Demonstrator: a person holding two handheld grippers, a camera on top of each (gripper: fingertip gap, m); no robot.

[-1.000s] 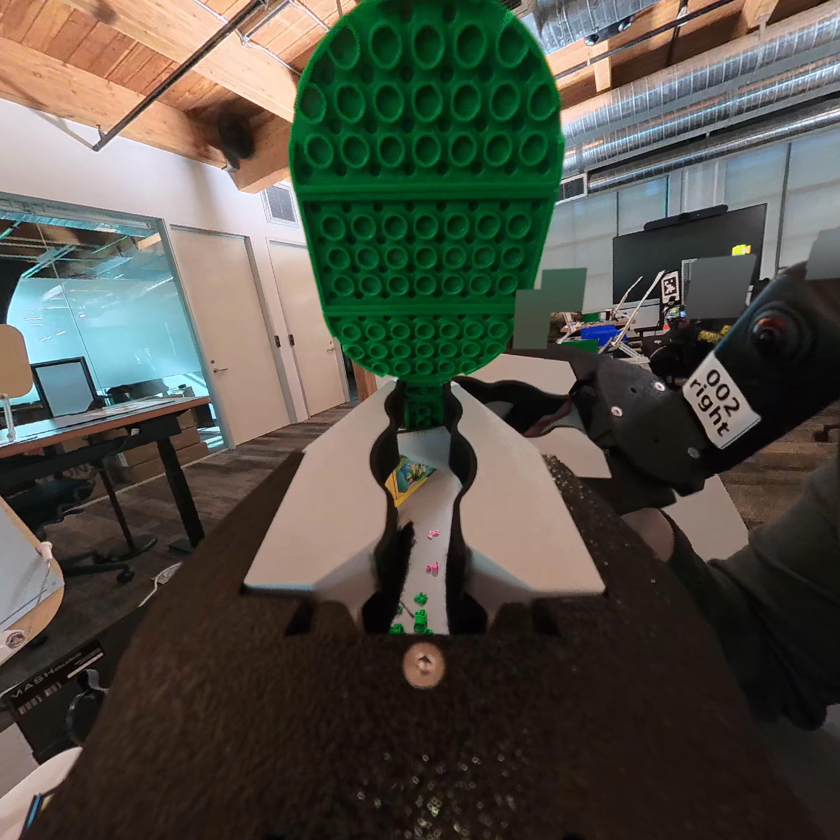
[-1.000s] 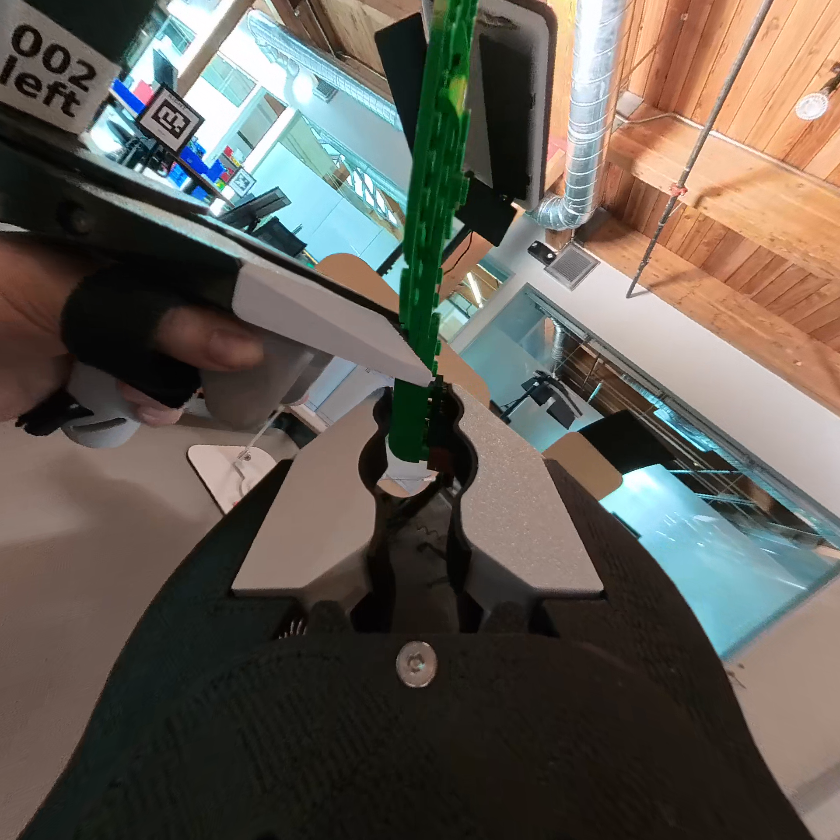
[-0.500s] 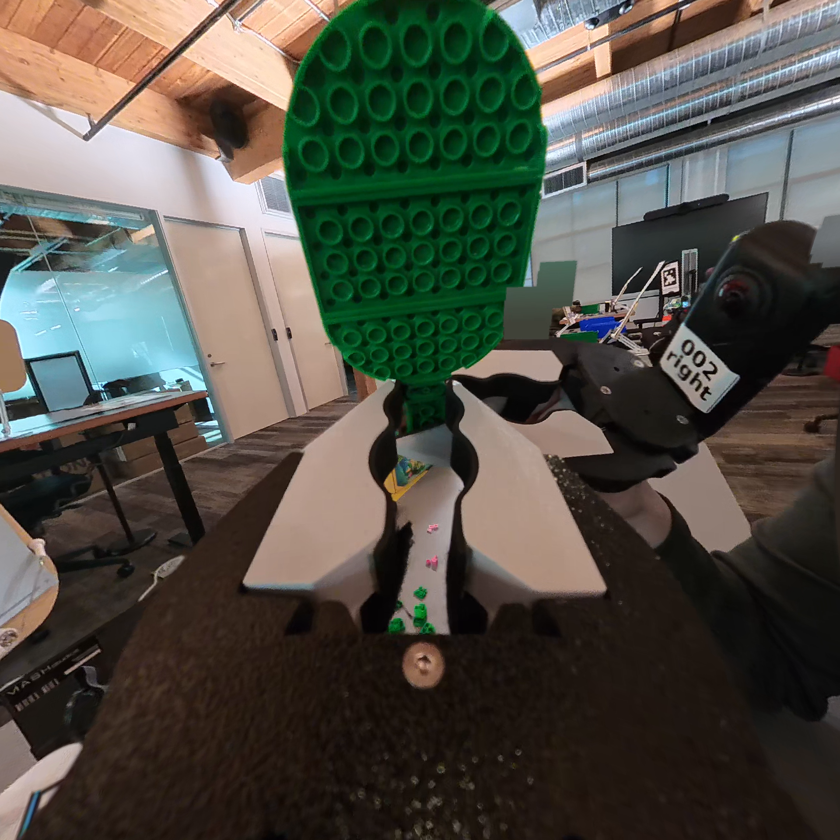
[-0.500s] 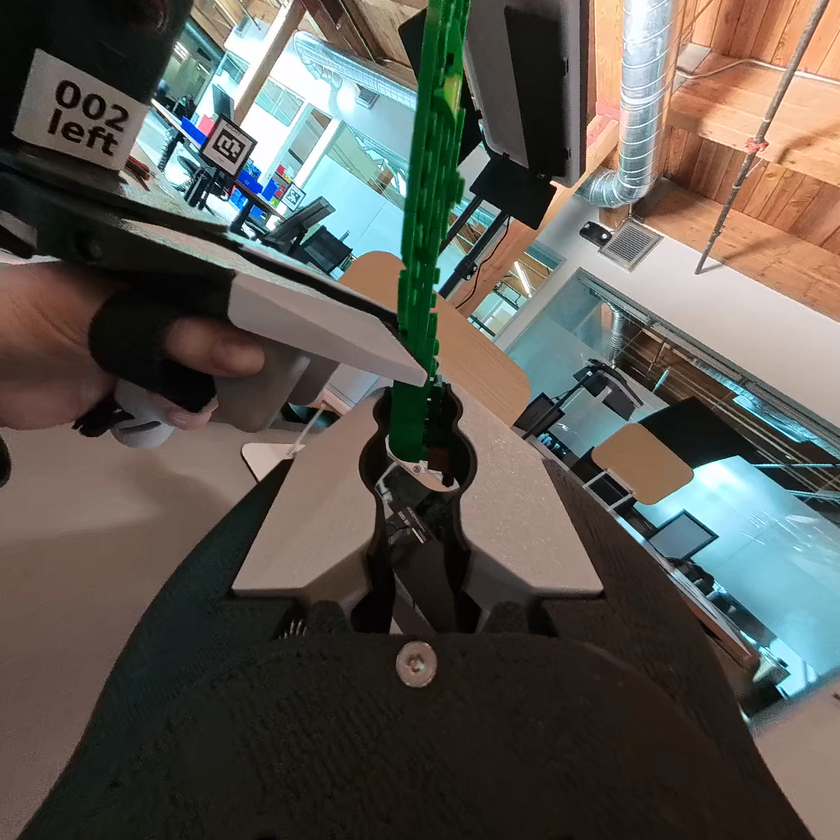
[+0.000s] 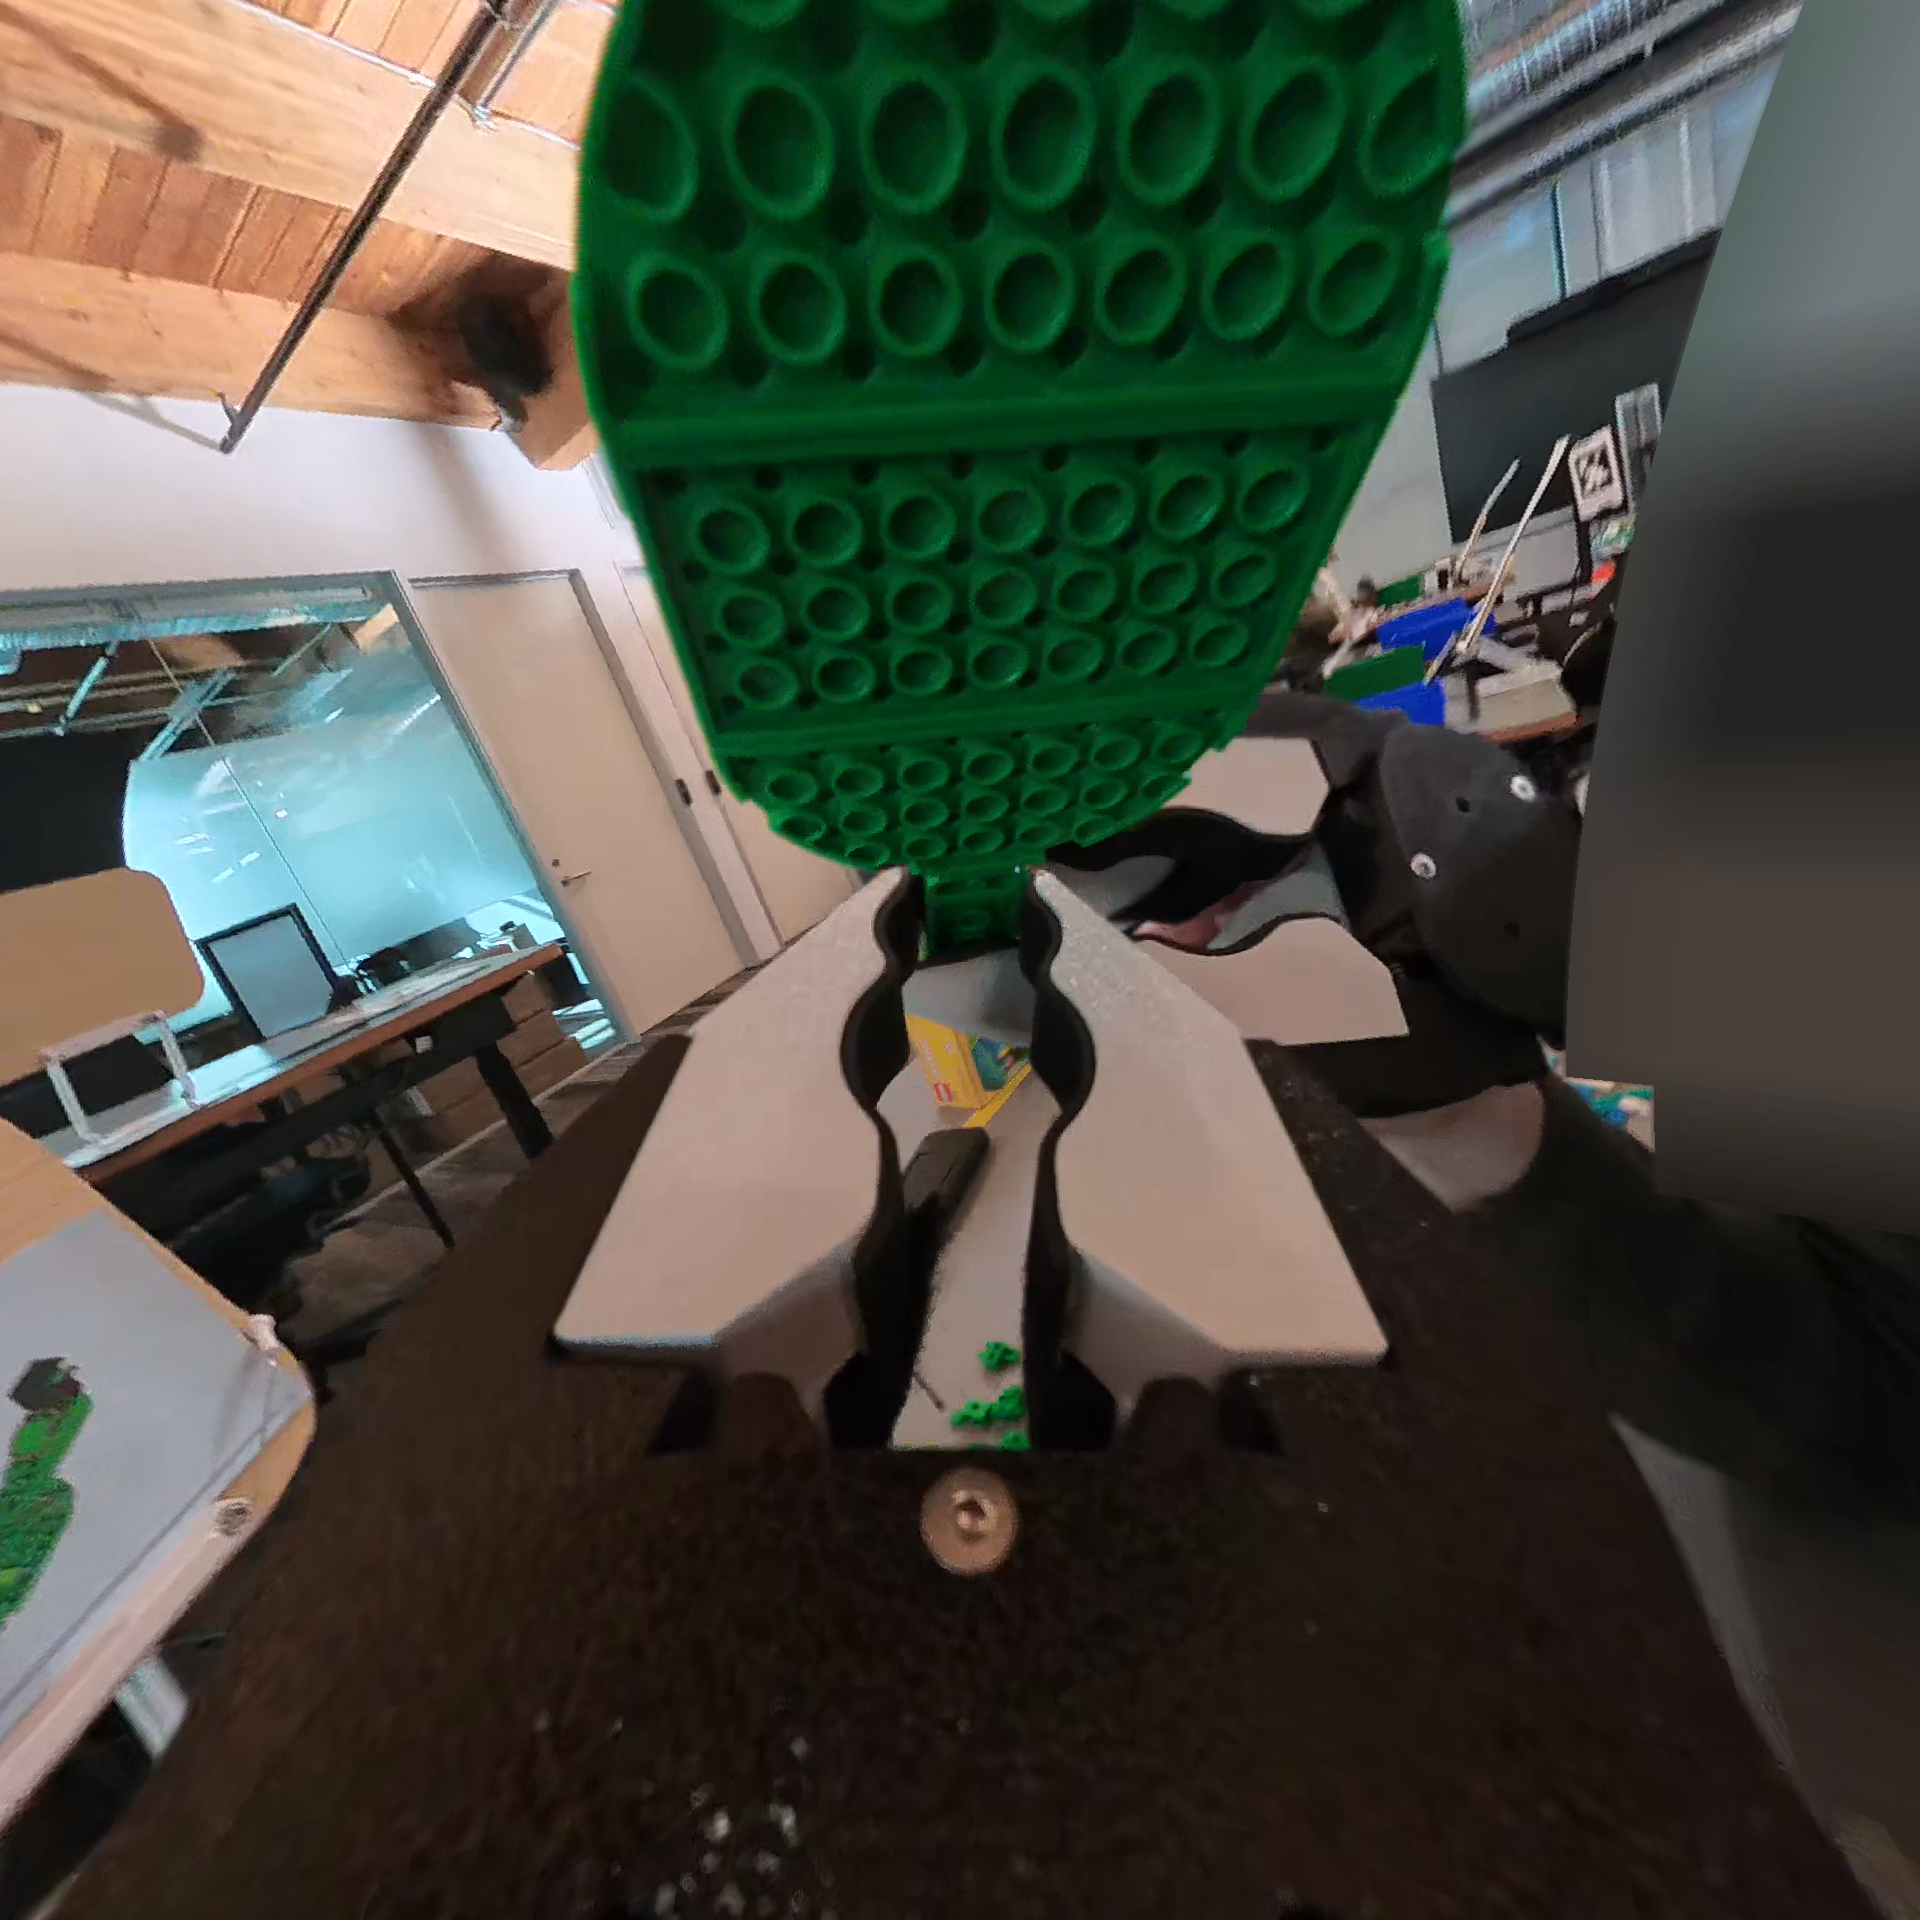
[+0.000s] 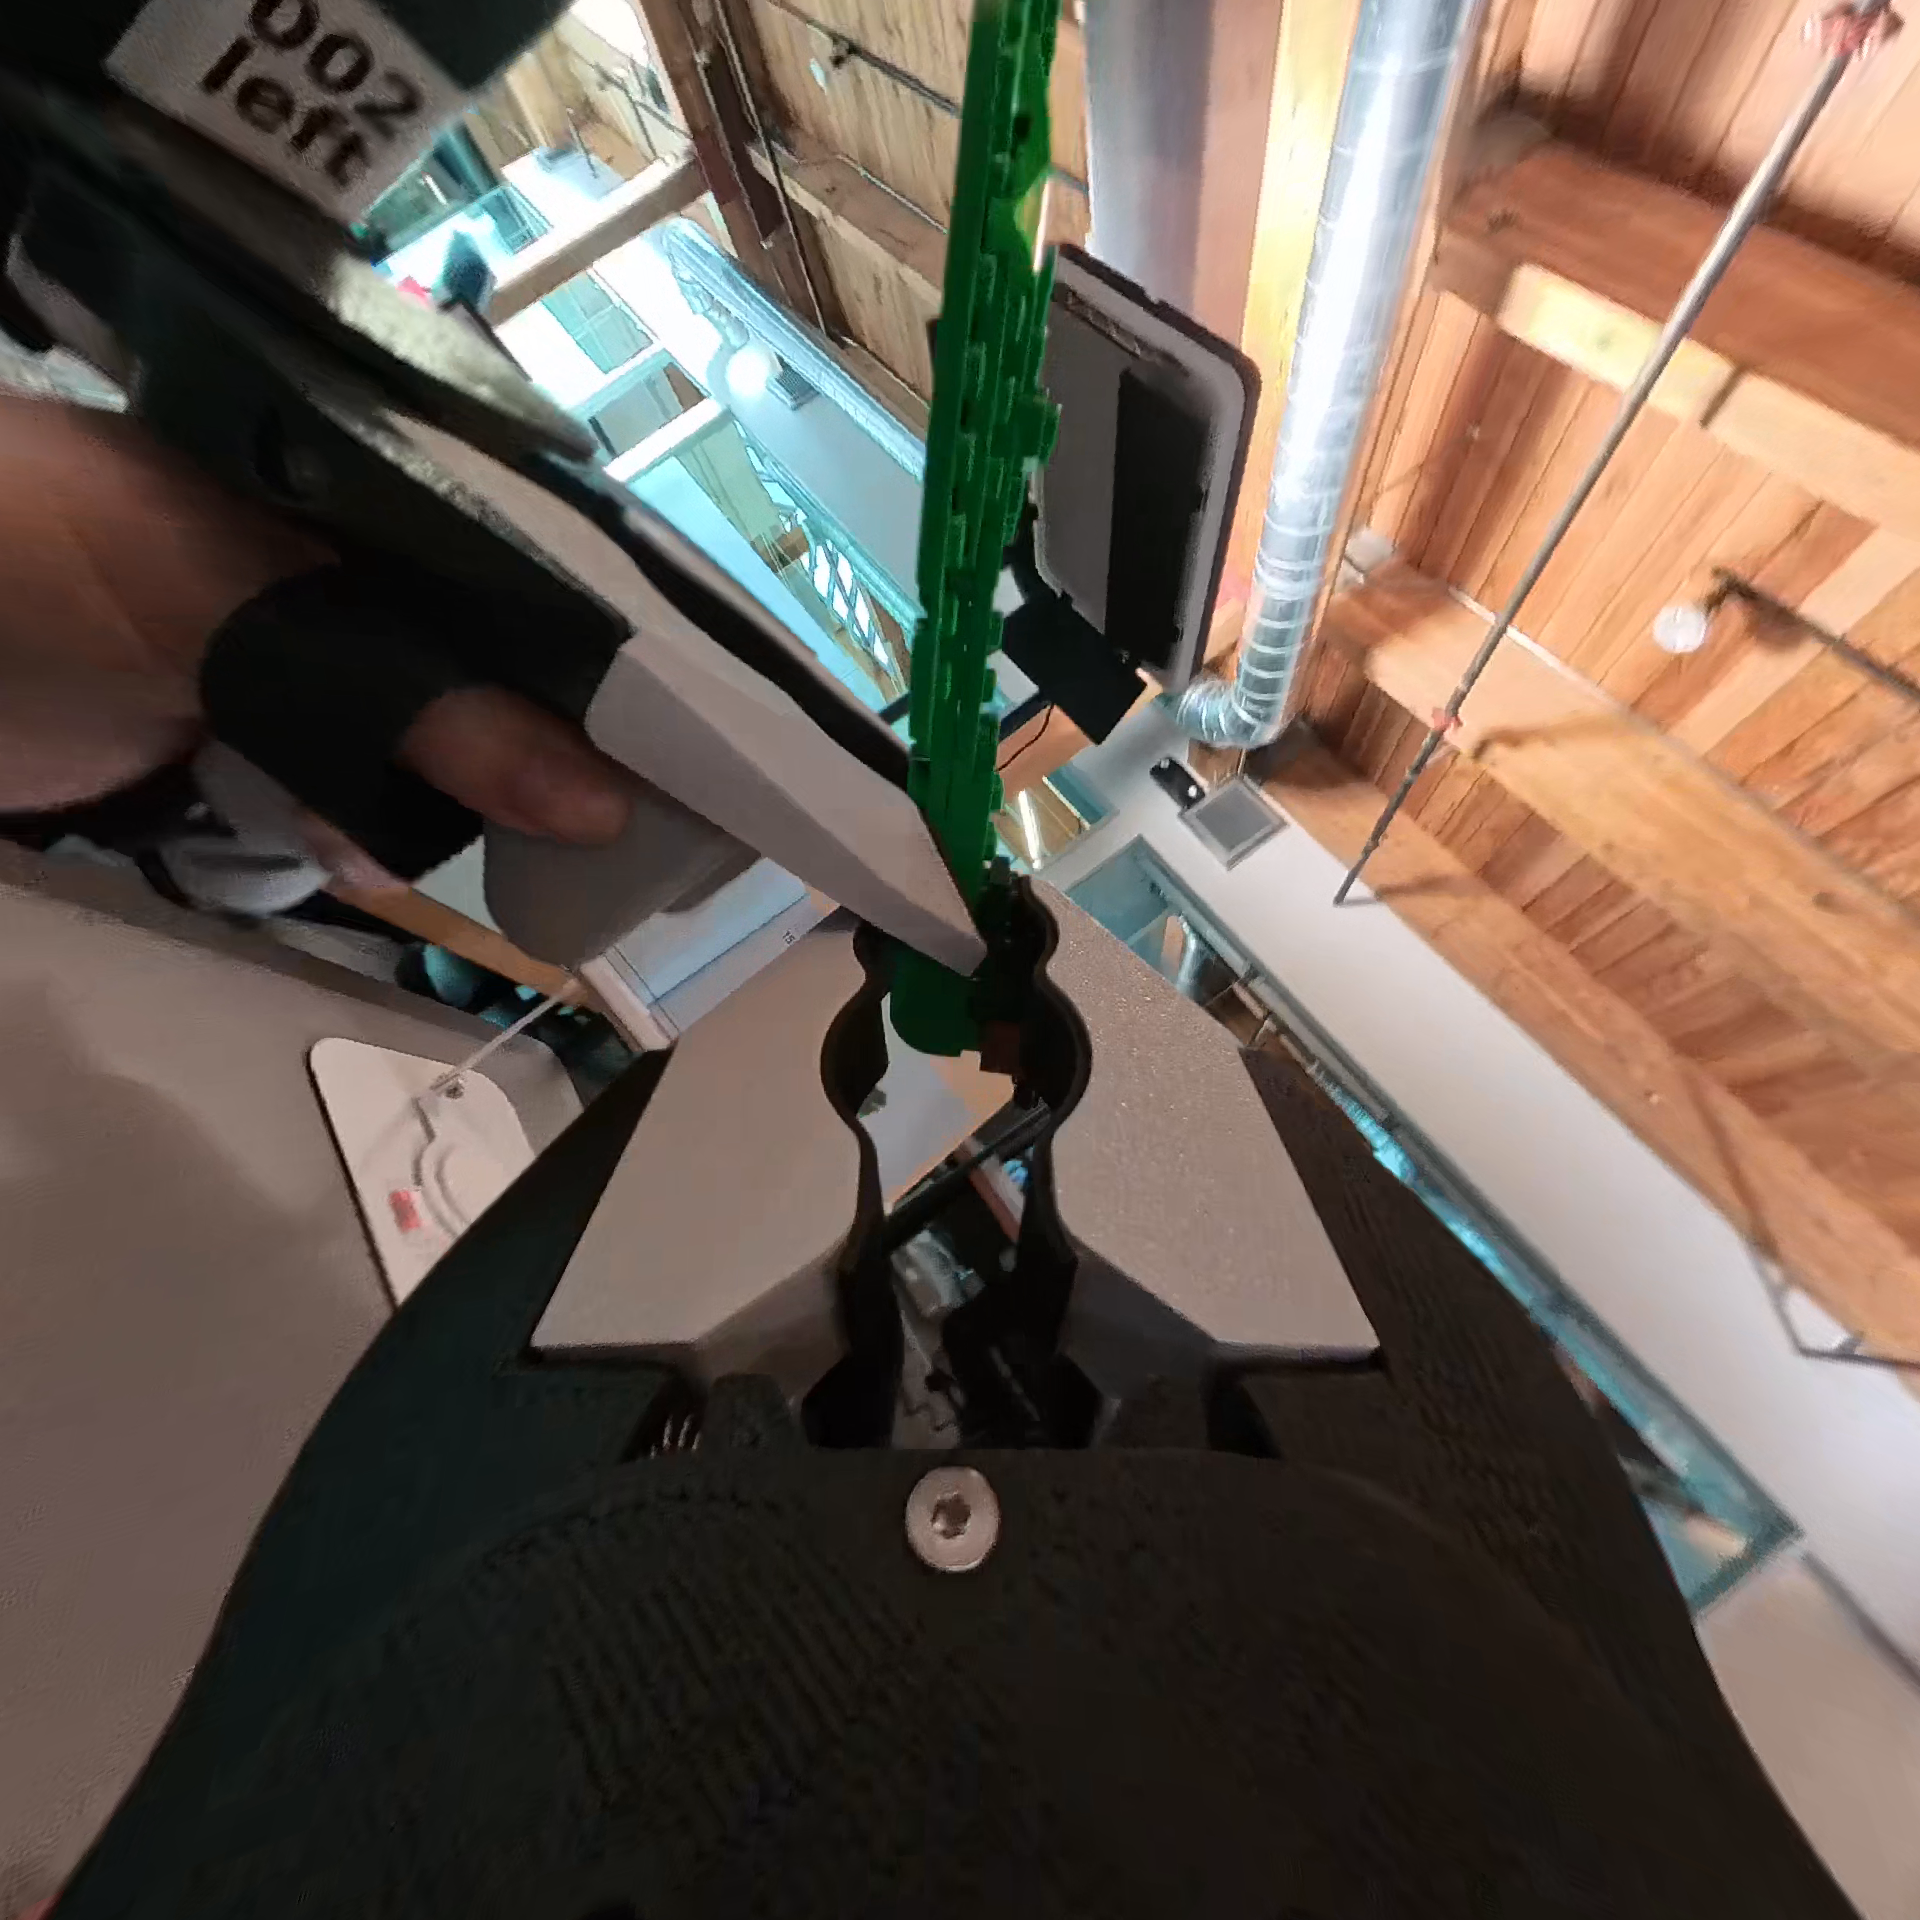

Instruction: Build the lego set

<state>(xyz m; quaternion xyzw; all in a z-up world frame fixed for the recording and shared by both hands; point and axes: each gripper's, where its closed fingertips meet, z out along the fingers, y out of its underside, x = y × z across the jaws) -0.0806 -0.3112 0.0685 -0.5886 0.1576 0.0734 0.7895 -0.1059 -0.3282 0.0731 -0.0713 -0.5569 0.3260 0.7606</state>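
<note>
A green lego plate assembly [image 5: 997, 436] stands upright with its hollow underside facing the left wrist camera. My left gripper [image 5: 971, 899] is shut on the narrow tab at its lower end. My right gripper [image 5: 1112, 873] comes in from the right, at the same lower end. In the right wrist view the plate [image 6: 977, 520] shows edge-on, rising from my right gripper [image 6: 966, 966], which is shut on its bottom edge beside a small dark brown piece [image 6: 1003, 1044]. The left gripper's grey finger [image 6: 790, 821] meets the plate from the left, held by a hand.
Between the left fingers I see the table below with loose green pieces [image 5: 992, 1392], a black object [image 5: 940, 1174] and a yellow box [image 5: 961, 1070]. A board with a picture of the green model [image 5: 62, 1455] stands at the left. A wooden desk [image 5: 312, 1049] is farther back.
Both grippers and the plate have swung and tilted together; the plate now fills more of the left wrist view. Both grips have held.
</note>
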